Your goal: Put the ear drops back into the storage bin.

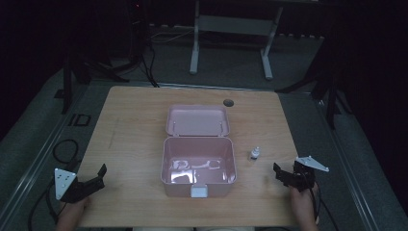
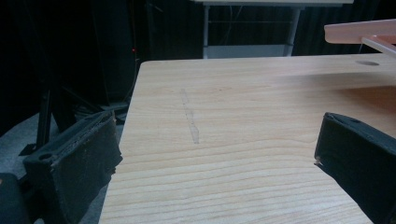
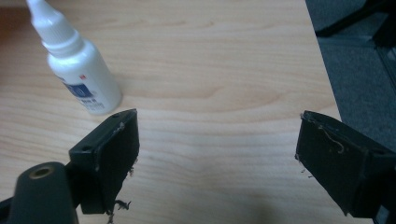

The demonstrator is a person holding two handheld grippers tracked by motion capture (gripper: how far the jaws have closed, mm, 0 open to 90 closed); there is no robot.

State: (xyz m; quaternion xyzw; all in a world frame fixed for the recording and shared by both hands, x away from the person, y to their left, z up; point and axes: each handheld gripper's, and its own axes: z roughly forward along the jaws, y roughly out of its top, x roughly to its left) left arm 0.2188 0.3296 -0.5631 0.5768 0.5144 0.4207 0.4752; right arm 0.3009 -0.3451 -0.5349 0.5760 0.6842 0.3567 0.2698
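A pink box point(image 1: 198, 163) sits open at the middle of the wooden tabletop point(image 1: 130, 125), its lid point(image 1: 197, 120) thrown back toward the far edge and its white latch point(image 1: 198, 191) facing the near edge. A small white dropper bottle point(image 1: 254, 153) stands upright just beside the box's right wall, apart from it. The left tool point(image 1: 94, 179) rests at the near left corner, jaws apart and gripping nothing, with one jaw past the left edge in the left gripper view and a broad stretch of bare wood ahead of it. The right tool point(image 1: 284, 174) hovers by the near right corner, jaws wide apart and empty, the bottle near its left jaw in the right gripper view. A dark round hole point(image 1: 228, 102) marks the far edge behind the lid.
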